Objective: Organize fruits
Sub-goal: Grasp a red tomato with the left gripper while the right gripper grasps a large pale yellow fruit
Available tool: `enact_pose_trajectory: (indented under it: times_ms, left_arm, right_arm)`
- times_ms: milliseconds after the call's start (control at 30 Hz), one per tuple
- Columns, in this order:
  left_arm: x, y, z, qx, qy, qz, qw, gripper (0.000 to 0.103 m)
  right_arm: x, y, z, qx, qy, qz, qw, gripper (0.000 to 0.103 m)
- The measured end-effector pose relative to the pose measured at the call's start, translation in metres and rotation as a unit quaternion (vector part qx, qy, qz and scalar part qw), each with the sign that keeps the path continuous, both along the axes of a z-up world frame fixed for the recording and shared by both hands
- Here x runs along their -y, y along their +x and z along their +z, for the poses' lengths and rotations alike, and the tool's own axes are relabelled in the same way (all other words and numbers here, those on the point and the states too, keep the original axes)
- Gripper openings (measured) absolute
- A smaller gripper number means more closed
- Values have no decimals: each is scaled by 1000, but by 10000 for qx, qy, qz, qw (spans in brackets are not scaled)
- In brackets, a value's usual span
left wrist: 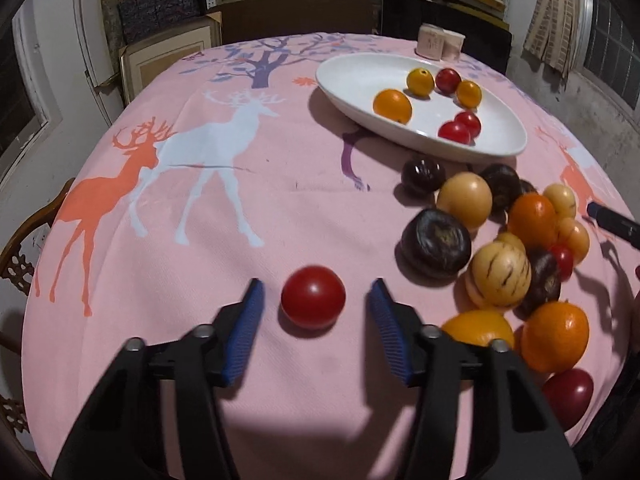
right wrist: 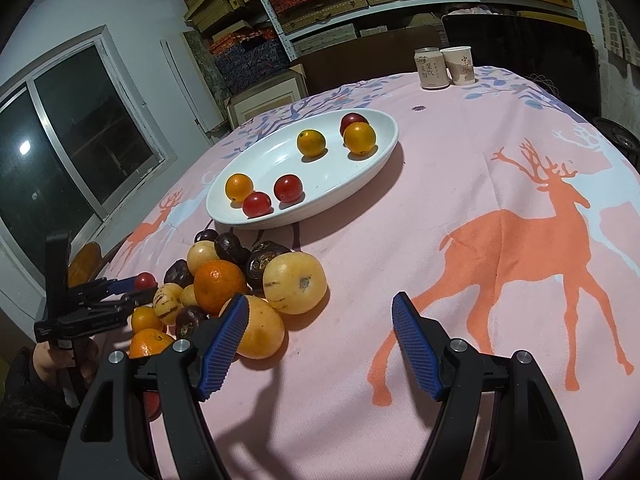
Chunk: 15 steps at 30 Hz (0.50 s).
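Note:
A red tomato [left wrist: 313, 296] lies on the pink cloth between the blue pads of my open left gripper [left wrist: 316, 300], untouched by either pad. It also shows in the right wrist view [right wrist: 145, 280] at the left gripper's tips. A white oval plate [left wrist: 360, 76] holds several small oranges and red tomatoes; it also shows in the right wrist view [right wrist: 260, 156]. A pile of loose fruit [left wrist: 500, 248] lies right of the left gripper. My right gripper [right wrist: 320, 312] is open and empty above the cloth, its left pad next to a yellow fruit [right wrist: 260, 332].
A can [right wrist: 431, 68] and a paper cup [right wrist: 460, 65] stand at the table's far edge. A wooden chair [left wrist: 24, 248] is at the left side. Shelves with boxes line the back wall.

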<state>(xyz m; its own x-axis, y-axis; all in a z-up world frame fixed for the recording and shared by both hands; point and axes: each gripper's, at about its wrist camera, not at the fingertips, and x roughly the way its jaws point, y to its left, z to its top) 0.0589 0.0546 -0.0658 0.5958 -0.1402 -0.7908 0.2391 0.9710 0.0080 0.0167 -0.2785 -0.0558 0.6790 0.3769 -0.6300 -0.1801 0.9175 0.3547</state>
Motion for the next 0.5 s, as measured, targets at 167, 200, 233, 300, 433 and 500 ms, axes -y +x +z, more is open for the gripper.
enact_pose_trajectory:
  times_ms: [167, 200, 233, 300, 433, 500]
  left_arm:
    - [-5, 0, 0, 145, -228, -79, 9996, 28]
    - [-9, -1, 2, 170, -416, -85, 9990, 28]
    - [-13, -2, 4, 207, -552, -45, 9983, 28]
    - [-16, -1, 4, 204, -639, 24, 9977, 28]
    - [-10, -2, 3, 211, -467, -12, 9987, 28]
    - [-9, -3, 3, 218, -435, -23, 9988, 28]
  right_arm:
    - [-2, 0, 0, -7, -49, 20, 10000, 74]
    - [-4, 1, 2, -15, -87, 69, 9999, 73]
    - [-4, 1, 2, -15, -87, 69, 9999, 69]
    - [-11, 2, 5, -23, -146, 241, 9996, 61]
    - [-28, 5, 11, 24, -408, 409, 9983, 58]
    - [-33, 3, 12, -28, -347, 566, 9978, 58]
